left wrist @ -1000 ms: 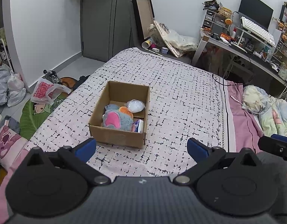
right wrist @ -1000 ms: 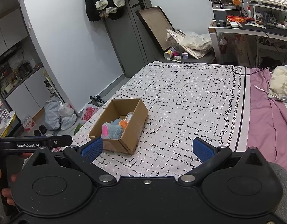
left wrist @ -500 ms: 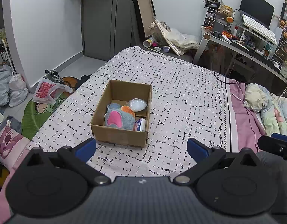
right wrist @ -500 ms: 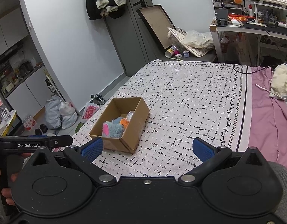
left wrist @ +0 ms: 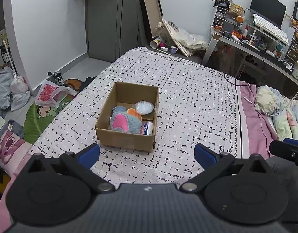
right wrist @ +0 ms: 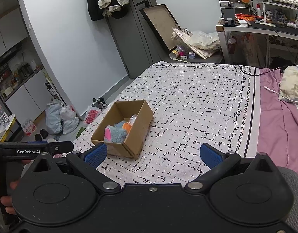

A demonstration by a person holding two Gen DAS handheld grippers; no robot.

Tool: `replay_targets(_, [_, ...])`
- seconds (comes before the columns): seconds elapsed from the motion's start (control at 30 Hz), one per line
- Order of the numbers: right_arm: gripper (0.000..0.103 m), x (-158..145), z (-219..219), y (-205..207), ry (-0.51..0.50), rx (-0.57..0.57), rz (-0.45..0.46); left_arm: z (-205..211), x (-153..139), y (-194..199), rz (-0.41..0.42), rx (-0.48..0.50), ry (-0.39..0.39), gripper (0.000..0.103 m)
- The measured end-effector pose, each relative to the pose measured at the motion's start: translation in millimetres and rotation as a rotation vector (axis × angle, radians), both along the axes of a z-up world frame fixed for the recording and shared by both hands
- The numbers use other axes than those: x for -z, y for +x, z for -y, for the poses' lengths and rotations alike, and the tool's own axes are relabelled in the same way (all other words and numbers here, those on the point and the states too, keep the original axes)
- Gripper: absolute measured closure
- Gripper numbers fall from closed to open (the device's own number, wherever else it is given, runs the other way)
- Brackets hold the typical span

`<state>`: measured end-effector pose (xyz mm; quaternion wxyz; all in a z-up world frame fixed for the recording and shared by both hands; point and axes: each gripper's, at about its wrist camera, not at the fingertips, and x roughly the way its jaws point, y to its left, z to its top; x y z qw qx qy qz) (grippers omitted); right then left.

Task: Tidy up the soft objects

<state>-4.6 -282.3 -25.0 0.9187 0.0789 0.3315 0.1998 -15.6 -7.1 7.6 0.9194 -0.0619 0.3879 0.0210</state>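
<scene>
On the bed (left wrist: 187,89) the box (left wrist: 127,138) sits a touch farther off than a second ago, holding the plush (left wrist: 125,123) and what may be a tissue pack (left wrist: 147,128), while both grippers (left (left wrist: 147,153), right (right wrist: 152,154)) hang wide and empty, apparently done.

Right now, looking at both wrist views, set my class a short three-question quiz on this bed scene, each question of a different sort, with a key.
1. True or false: the cardboard box on the bed is closed.
2. Multiple choice: the fingers of the left gripper and the right gripper are A) both spread and empty, B) both clamped on a toy, C) one spread, one clamped.
3. Fill in: the grey plush in the box has a ___ patch.

Key: 1 false; 2 A; 3 pink.
</scene>
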Motion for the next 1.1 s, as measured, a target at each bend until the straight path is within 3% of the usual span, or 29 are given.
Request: replay_targets(1.1, [0.000, 9.4, -2.6, 6.3, -0.029, 0.009, -0.028, 0.9, 4.7, -1.8, 0.002, 0.011, 0.004, 0.000])
